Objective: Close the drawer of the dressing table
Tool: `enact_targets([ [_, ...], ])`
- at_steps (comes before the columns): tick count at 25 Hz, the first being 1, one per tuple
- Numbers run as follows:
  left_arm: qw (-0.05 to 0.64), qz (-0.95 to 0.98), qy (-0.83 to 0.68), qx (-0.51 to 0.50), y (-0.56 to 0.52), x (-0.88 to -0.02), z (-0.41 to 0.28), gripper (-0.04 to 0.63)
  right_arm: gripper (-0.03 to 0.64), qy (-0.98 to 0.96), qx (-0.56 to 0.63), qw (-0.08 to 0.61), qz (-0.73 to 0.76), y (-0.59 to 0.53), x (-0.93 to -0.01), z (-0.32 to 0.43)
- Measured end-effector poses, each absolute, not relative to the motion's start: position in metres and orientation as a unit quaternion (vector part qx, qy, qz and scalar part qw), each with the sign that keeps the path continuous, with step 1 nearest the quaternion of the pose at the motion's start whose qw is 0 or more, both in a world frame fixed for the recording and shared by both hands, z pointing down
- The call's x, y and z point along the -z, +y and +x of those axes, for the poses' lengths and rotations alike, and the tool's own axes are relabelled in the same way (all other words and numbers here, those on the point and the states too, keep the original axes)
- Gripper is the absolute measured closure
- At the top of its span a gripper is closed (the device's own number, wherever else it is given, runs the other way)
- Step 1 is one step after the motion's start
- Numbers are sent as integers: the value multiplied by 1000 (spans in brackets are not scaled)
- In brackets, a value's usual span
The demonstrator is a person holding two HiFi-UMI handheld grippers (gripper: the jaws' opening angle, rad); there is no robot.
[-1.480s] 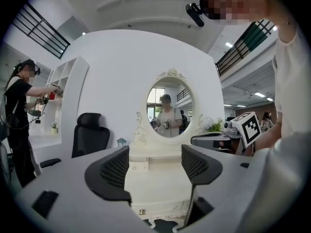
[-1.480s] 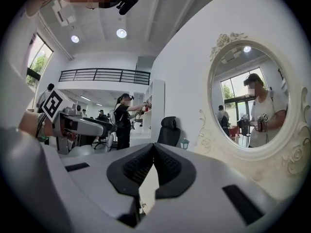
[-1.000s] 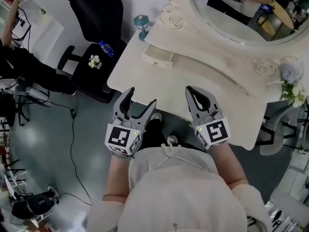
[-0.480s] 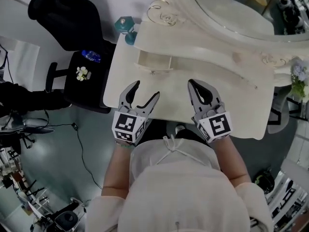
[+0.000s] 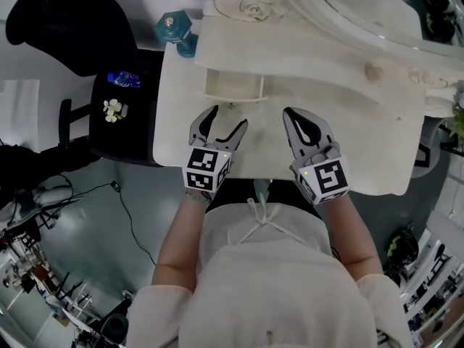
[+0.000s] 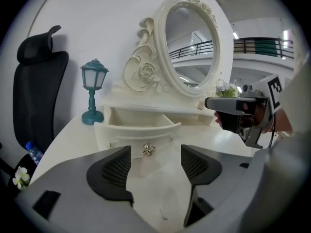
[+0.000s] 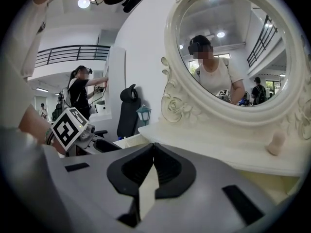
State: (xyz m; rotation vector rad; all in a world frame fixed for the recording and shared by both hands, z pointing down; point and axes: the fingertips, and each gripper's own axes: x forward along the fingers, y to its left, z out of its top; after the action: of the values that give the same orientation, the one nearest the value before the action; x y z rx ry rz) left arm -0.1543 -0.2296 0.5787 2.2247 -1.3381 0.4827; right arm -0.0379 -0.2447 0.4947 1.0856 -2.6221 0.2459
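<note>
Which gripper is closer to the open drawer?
Left. The left gripper sits directly in front of the drawer, jaws apart facing its knob; the right gripper, shut, is off to the drawer's right.

A white wall [image 6: 97, 23] stands behind a black office chair [image 5: 72, 27]. On the chair's seat lie a blue water bottle [image 5: 122, 79] and small white flowers [image 5: 112, 109]. The floor [image 5: 94, 230] is glossy grey-green, with a thin black cable [image 5: 125, 210] trailing across it. An upper balcony railing [image 7: 73, 52] runs below a bright ceiling light [image 7: 83, 3].
</note>
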Motion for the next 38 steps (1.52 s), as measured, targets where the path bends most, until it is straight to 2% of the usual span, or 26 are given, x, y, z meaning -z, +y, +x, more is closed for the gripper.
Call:
enact_targets([
  [2,258,810,-496,-177,-233,-585,-156,283,611,-908,-83,144,384,-246,-497,-37],
  [5,254,799,-513,-183,-239,-590,-162,413,611,-904,-80,139,396,-251,-499,-37],
  [13,264,808,-501,-163,-243,-595,-157,489,611,-897,-95,137,409,-255,-513,-40],
  [35,266,820,-476,-174,-279,-596,-157,492,611,-878,-115,147,440,-273,-523,-31],
  [38,249,825,-471,-190,-286,-596,-156,492,611,-877,-116,148,443,-278,-524,-32],
])
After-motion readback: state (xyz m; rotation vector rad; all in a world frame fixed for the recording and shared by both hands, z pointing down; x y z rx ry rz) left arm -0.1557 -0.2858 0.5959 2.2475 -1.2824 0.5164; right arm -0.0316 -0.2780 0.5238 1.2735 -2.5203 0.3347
